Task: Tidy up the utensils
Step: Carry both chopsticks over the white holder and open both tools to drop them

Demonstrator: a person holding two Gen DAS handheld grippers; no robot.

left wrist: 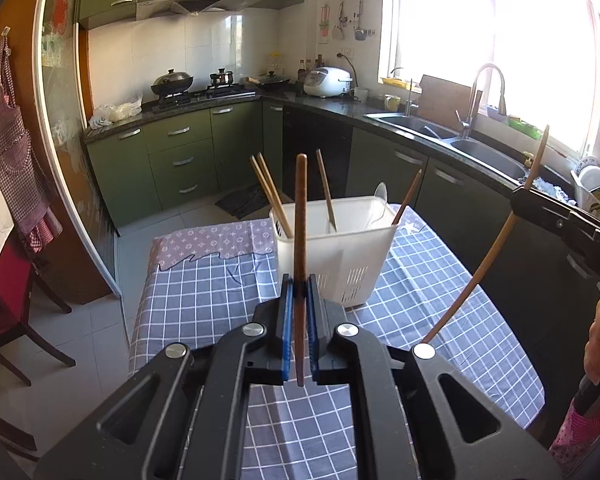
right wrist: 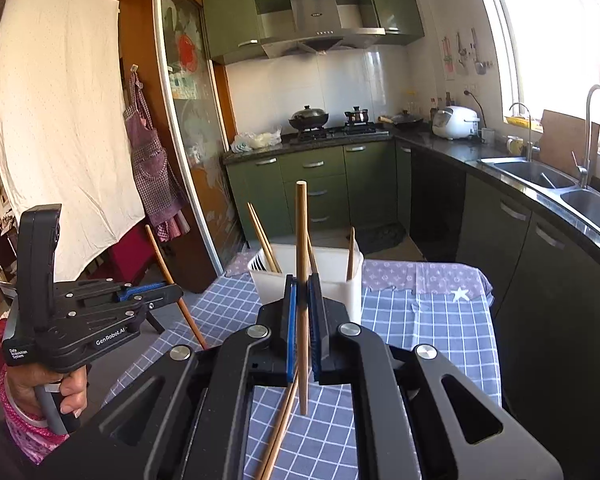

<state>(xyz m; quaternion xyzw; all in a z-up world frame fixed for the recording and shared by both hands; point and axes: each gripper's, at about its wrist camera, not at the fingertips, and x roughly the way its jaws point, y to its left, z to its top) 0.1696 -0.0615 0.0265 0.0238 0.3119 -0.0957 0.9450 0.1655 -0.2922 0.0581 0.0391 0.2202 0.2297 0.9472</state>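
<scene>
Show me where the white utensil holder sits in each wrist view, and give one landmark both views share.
Left wrist view: the white utensil holder stands at centre, just beyond the left gripper, on the checked tablecloth.
Right wrist view: the holder is at centre, partly hidden behind the right gripper.
Shared landmark: the white rice cooker on the far counter.

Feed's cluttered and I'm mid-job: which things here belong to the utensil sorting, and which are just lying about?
Job:
- dark chopstick in left gripper
- light chopstick in right gripper
- white utensil holder with chopsticks and a white spoon
- loose chopsticks on the checked tablecloth

Lying about:
- wok
- rice cooker
- apron
- sink
</scene>
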